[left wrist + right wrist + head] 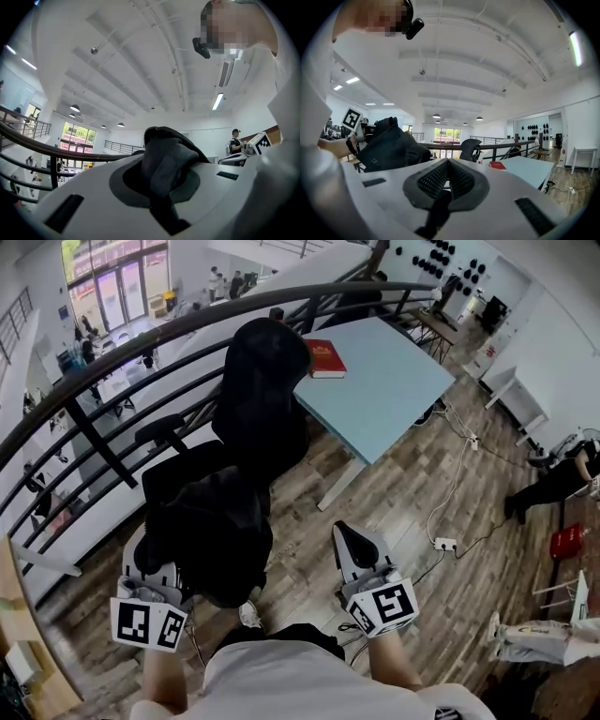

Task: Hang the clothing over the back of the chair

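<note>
Since it is not yet draped, the dark clothing [211, 535] is held bunched in the clamped left gripper [155, 566], low before the black chair [267, 381]. The right gripper [354, 545] is closed on nothing, presumably free for spreading fabric.

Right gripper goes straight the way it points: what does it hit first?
Likely the chair back: the right gripper aims at it. The table corner lies just right of that line; depth is unclear.
</note>
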`<state>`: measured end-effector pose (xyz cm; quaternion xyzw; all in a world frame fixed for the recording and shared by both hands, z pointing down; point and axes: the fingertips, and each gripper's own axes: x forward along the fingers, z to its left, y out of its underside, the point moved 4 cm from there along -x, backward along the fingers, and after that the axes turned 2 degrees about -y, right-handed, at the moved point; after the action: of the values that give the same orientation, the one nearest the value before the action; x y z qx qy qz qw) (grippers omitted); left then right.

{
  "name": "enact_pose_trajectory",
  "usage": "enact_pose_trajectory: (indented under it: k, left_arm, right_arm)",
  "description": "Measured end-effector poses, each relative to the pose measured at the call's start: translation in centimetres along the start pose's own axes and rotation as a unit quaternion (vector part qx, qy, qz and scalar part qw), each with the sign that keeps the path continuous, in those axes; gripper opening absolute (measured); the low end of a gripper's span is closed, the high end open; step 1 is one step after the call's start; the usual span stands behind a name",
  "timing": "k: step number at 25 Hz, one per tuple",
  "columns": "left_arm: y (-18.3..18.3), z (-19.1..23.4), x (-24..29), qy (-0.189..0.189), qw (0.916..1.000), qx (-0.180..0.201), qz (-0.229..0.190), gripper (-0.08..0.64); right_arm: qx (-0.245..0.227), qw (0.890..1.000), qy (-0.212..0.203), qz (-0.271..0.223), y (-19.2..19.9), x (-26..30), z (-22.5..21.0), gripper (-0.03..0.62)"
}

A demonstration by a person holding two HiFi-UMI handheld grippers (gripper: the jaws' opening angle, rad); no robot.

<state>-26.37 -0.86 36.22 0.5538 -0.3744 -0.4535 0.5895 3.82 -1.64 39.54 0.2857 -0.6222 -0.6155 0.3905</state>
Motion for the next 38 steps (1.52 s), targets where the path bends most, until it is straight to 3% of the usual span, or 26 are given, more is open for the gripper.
enact_pose_trajectory:
  k: [8, 20, 26, 33, 38]
  left_arm:
    - [0.8, 2.3, 5.5, -0.009, 0.9995, -0.029, 0.002, 0.049]
    - [-1.5, 1.0, 11.4, -0.067, 0.9972, -0.017, -0.027, 0.051]
    - [-1.5, 1.6, 15.2, -0.081, 0.9965, -0.012, -0.014, 0.051]
    - [-3.7, 1.8, 21.8, -0.077, 0.9964, 0.028, -0.021, 0.051]
    - [-6.9, 1.8, 27.4, -0.081, 0.9917, 0.091, -0.039, 0.05]
  right_arm:
    - [0.015, 1.0, -0.005, 0.011, 0.8, 4.2, -3.2, 0.017]
    - [0.008, 0.996, -0.083, -0.042, -1.5, 11.3, -10.5, 0.017]
    - [0.018, 0.994, -0.103, -0.04, -0.8, 13.4, -12.3, 0.017]
    - [0.015, 0.992, -0.115, -0.053, -1.6, 15.1, -13.9, 0.017]
    - [0.013, 0.992, -0.114, -0.06, -2.0, 15.5, -14.9, 0.017]
